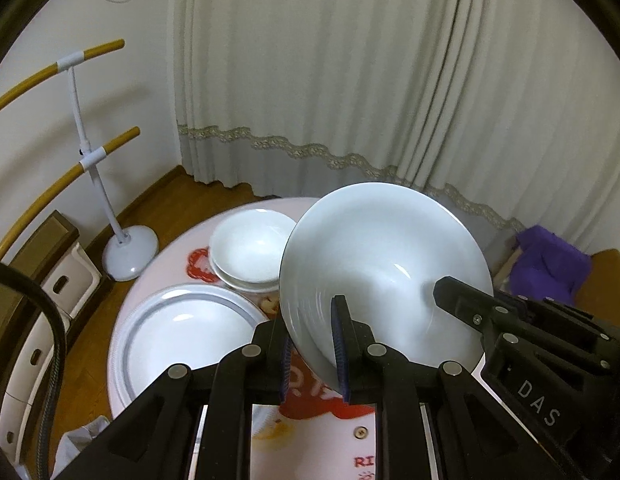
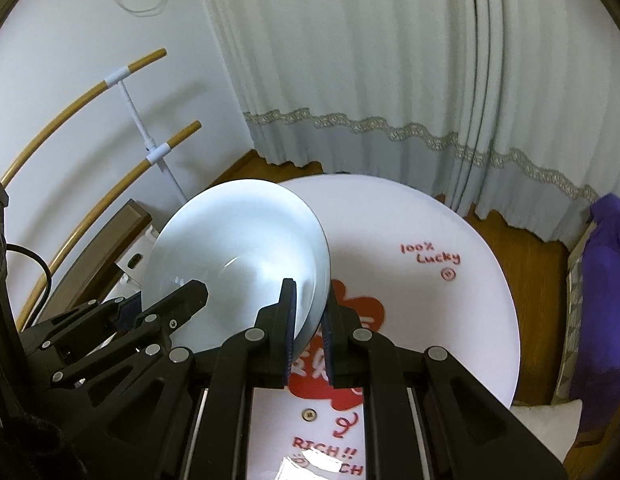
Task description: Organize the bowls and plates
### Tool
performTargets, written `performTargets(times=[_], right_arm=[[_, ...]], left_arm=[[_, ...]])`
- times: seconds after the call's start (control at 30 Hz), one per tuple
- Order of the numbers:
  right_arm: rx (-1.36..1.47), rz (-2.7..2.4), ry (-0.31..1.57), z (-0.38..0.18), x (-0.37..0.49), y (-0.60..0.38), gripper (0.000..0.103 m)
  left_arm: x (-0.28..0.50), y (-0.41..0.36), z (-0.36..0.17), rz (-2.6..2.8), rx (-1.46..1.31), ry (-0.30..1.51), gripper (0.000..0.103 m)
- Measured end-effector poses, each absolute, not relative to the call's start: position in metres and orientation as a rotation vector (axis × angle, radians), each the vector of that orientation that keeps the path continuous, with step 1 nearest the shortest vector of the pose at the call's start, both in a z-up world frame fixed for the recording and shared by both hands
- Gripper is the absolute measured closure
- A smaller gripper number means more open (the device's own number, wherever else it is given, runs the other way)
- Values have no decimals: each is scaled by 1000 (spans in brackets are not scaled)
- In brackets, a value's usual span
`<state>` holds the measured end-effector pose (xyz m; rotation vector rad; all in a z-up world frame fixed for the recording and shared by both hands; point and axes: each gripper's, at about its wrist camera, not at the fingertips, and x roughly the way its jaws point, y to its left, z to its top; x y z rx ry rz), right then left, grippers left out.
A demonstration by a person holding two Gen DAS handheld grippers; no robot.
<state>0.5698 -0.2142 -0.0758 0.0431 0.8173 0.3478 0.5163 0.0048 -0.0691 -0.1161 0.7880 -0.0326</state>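
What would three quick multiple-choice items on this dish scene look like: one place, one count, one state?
1. Where do the stacked white bowls sit?
A. On the wooden floor
B. On the round white table, beyond the large white plate with a grey ring
C. Inside the held dish

2. How many grippers clamp the lifted white ceramic dish?
A. None
B. One
C. Two

3. How is the lifted dish oriented?
A. Tilted, clear of the table
B. Flat on the table
C. Upside down on the plate

Key: 1 B, the left wrist view shows the bowls on the tabletop behind the plate; 2 C, left gripper and right gripper each pinch its rim; 3 A, its rim slants with the table visible beneath.
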Motion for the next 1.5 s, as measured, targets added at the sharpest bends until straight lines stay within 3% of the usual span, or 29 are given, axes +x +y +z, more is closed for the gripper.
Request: performTargets(times=[0.5, 1.5], right_arm=[[31, 416, 843, -85, 627, -157, 91], [40, 423, 1014, -174, 729, -124, 91]], left_arm=[[553, 33, -65, 38, -125, 797, 89], [744, 40, -143, 78, -140, 946, 89]])
